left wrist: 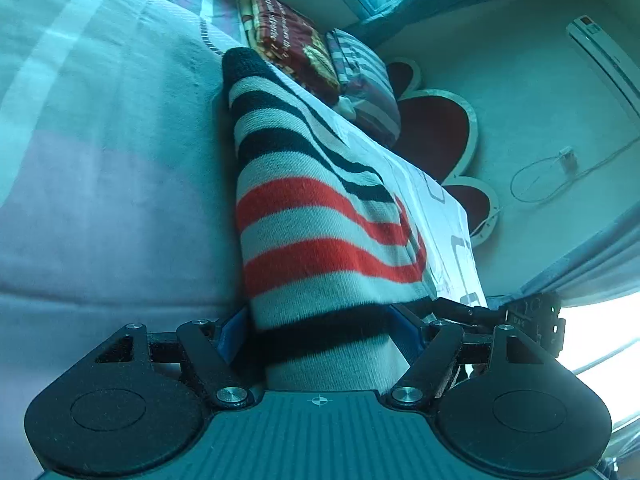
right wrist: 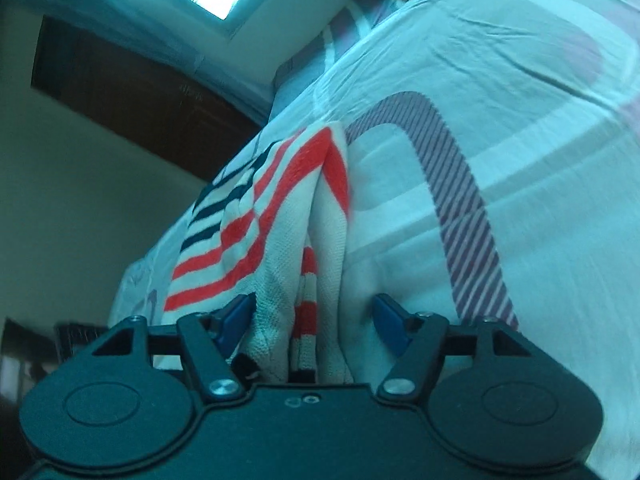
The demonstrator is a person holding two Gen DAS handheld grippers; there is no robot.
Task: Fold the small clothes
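Note:
A knitted garment [left wrist: 312, 216] with white, red and dark stripes runs forward from my left gripper [left wrist: 320, 332] over the bed. It fills the whole gap between the blue pads [left wrist: 234, 336], which press on it from both sides. In the right wrist view the same striped garment [right wrist: 256, 208] lies bunched in folds between the fingers of my right gripper [right wrist: 314, 316]. That gripper stands open: the left blue pad [right wrist: 238, 318] is at the cloth, while bare sheet shows between the cloth and the right one.
The bedsheet [left wrist: 100, 168] is pale with striped bands [right wrist: 464, 200]. A folded red blanket [left wrist: 292, 44] and a striped pillow [left wrist: 368, 92] lie at the head of the bed. A red flower-shaped mat [left wrist: 436, 136] lies beyond the edge. A dark cabinet [right wrist: 132, 96] stands by the wall.

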